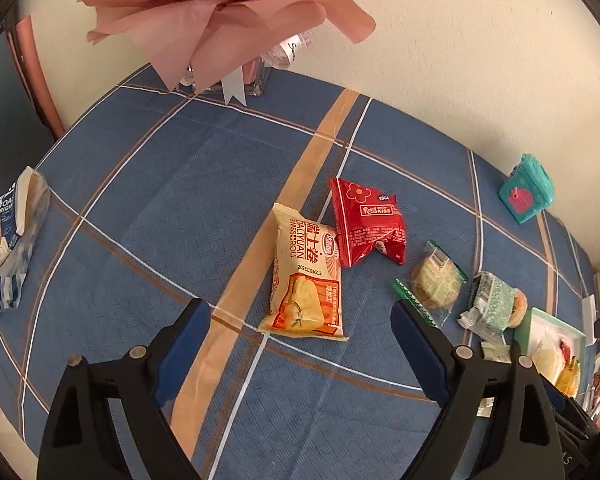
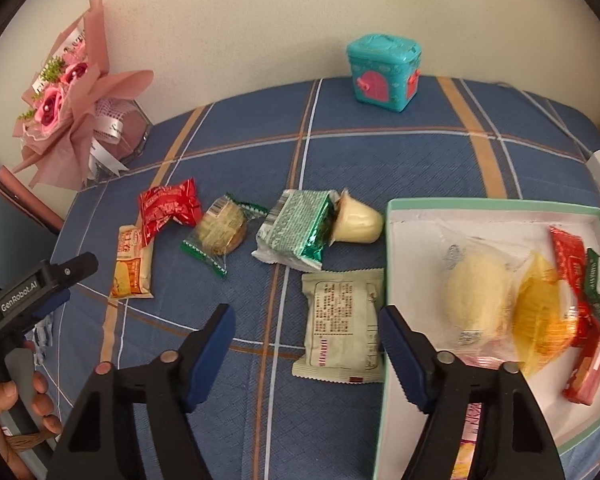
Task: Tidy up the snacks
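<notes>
The pale green rectangular snack packet (image 2: 342,326) lies lengthwise between the right gripper (image 2: 308,344)'s open, empty fingers; the left gripper (image 1: 300,344), also open, frames the orange Swiss-roll packet (image 1: 306,276)

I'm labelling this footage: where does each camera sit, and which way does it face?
Left wrist: on the left tongs, angled down at the Swiss roll pack on the blue cloth; only its open fingers show.
Right wrist: on the right tongs, angled down at the pale green pack beside the box; its open fingers, the left tongs and a hand show.
Shared: Swiss roll pack, red pack, teal tin, bouquet.
</notes>
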`<action>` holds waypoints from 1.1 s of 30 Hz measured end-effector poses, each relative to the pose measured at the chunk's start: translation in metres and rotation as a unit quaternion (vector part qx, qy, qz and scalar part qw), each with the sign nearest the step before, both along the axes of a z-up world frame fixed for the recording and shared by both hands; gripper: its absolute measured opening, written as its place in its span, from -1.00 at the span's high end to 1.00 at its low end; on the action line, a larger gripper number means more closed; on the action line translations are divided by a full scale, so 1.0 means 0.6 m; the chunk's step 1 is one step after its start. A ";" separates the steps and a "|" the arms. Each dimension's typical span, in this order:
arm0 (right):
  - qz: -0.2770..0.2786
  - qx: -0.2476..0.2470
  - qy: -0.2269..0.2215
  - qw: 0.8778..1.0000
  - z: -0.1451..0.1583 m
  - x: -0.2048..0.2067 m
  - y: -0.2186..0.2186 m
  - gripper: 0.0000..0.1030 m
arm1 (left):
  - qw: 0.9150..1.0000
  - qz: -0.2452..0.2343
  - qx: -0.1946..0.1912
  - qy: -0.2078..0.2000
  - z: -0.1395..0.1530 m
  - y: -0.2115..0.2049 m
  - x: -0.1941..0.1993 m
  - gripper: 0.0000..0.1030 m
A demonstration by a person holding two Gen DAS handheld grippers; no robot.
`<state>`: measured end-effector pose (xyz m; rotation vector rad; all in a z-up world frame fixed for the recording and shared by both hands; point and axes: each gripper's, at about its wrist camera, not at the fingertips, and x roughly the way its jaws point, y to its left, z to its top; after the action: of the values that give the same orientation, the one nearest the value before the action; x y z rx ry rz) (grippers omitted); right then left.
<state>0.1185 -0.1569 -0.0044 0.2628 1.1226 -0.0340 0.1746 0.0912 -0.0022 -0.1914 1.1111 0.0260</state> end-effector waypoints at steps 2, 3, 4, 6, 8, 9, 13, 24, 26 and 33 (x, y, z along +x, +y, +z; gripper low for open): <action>0.004 -0.007 0.009 1.000 -0.010 0.007 0.005 -0.30 | 1.000 -0.003 0.002 0.004 -0.009 -0.003 0.006 -0.78; 0.007 -0.011 0.013 1.000 -0.015 0.011 0.007 -0.30 | 1.000 -0.005 0.002 0.009 -0.015 -0.006 0.010 -0.78; 0.010 -0.013 0.019 1.000 -0.020 0.014 0.008 -0.26 | 1.000 -0.007 0.002 0.012 -0.020 -0.008 0.013 -0.78; 0.008 -0.017 0.027 0.999 -0.030 0.019 0.007 -0.20 | 1.000 -0.009 0.000 0.018 -0.028 -0.012 0.018 -0.78; 0.005 -0.020 0.034 0.999 -0.038 0.023 0.005 -0.19 | 1.000 -0.012 0.001 0.019 -0.032 -0.016 0.023 -0.78; 0.004 -0.025 0.037 0.999 -0.040 0.024 0.004 -0.19 | 1.000 -0.014 0.003 0.018 -0.033 -0.017 0.025 -0.78; 0.001 -0.042 0.038 0.998 -0.044 0.030 0.000 -0.19 | 1.000 -0.015 0.014 0.015 -0.036 -0.020 0.032 -0.78; -0.006 -0.046 0.067 0.997 -0.059 0.042 -0.004 -0.16 | 1.000 -0.013 0.011 0.007 -0.054 -0.014 0.050 -0.77; -0.004 -0.027 0.068 0.997 -0.060 0.042 -0.005 -0.17 | 1.000 -0.015 0.014 0.005 -0.057 -0.017 0.053 -0.75; 0.007 -0.033 0.075 0.997 -0.063 0.046 0.002 -0.18 | 0.999 -0.016 0.023 0.014 -0.074 -0.018 0.061 -0.39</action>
<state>0.1461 -0.1555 -0.0422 0.1948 1.2708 -0.0789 0.2110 0.0806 -0.0463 -0.1315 1.1410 0.0258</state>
